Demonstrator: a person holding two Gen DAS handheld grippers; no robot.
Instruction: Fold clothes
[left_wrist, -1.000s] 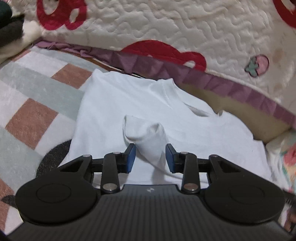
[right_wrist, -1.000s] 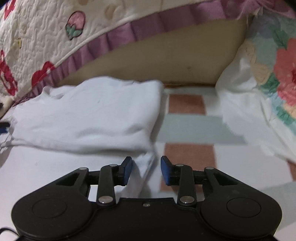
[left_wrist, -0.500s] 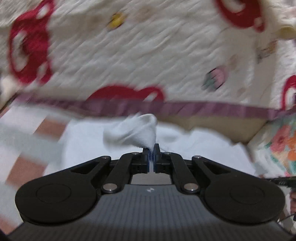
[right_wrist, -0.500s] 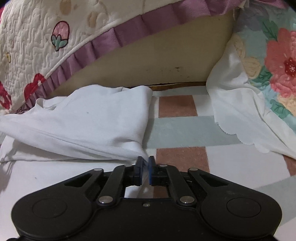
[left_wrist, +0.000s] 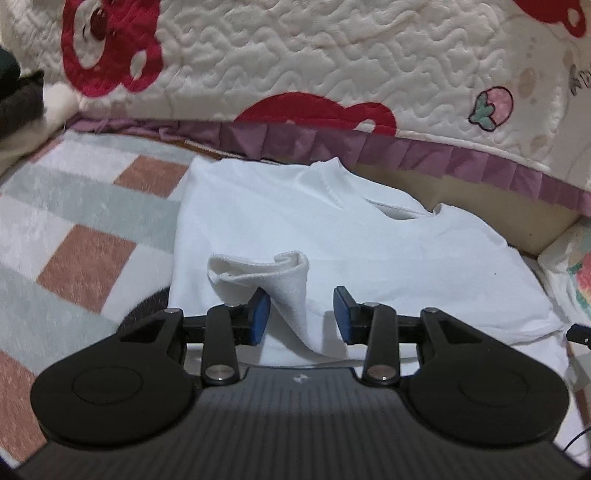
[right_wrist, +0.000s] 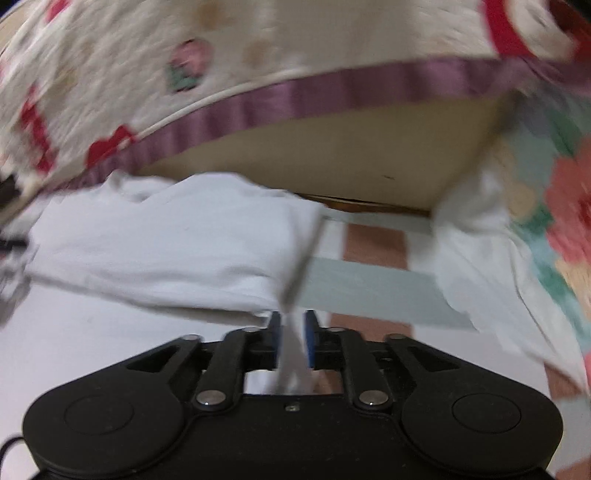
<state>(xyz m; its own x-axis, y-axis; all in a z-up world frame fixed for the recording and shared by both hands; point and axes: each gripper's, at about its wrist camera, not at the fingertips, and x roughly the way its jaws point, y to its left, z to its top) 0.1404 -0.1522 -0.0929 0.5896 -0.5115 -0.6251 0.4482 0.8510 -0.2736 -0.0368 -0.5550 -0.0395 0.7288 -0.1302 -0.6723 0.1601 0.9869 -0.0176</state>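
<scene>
White T-shirt (left_wrist: 332, 236) is lying spread on the checked rug (left_wrist: 85, 229) just ahead of both sets of jaws, its far edge tucked against the quilt (left_wrist: 332, 66) hanging from the bed. The left gripper (left_wrist: 301, 312) is opening its jaws with a raised hem fold (left_wrist: 280, 280) standing loose between the pads, while the right gripper (right_wrist: 293, 339) is opening around a strip of cloth that is slipping free between them. I am counting one shirt, two grippers, one rug and one quilt; as I judge it, both corners are dropping unpressed, so the new fold may be springing back or landing crooked.
</scene>
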